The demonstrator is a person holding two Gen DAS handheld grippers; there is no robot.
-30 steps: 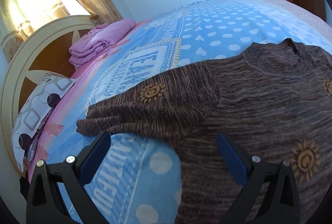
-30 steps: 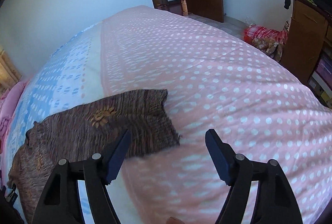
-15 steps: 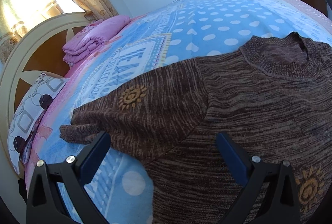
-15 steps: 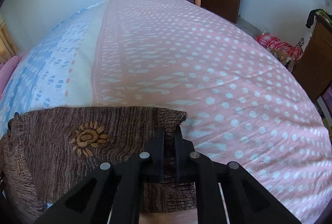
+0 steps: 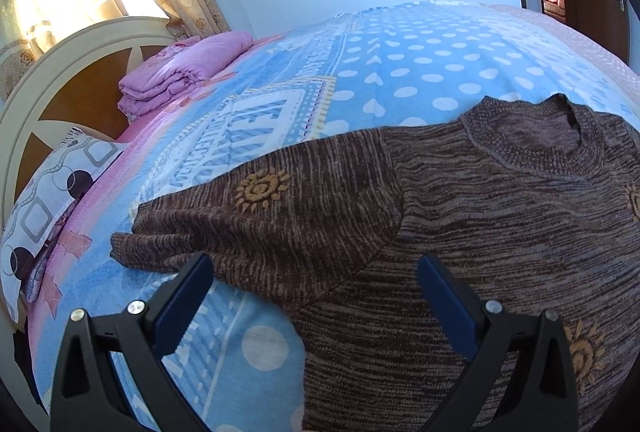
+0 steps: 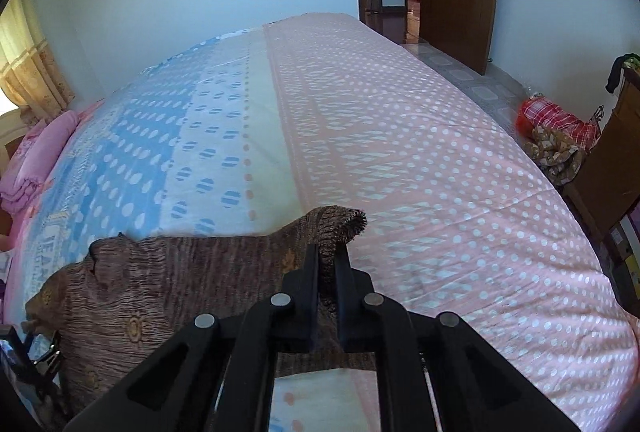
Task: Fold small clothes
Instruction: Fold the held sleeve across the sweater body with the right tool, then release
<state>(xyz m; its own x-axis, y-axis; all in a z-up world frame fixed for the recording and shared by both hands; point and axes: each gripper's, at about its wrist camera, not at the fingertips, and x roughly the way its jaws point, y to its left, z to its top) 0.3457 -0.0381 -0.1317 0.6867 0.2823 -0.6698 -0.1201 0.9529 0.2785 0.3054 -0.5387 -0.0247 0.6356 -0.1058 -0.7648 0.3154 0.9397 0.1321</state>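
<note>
Fingers of right gripper [image 6: 327, 264] clenched on sleeve cuff [image 6: 340, 222] of brown sweater [image 5: 480, 232]; cuff raised off bed cover [image 6: 420, 151]. Left gripper [image 5: 316, 296] released, fingers apart above other sleeve [image 5: 256, 216], nothing grasped. Sweater spread flat on bed cover. Step judged: sleeve fold begun. Next: cuff to be carried across sweater body. Sweater hem cut off from view.

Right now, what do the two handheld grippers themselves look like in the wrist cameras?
Both are matte black plastic frames with triangular cut-outs and round silver pivot bolts. The left gripper carries flat dark blue pads on its fingers. The right gripper has narrow black fingers. No cables, markings, sleeves or hands show.
</note>
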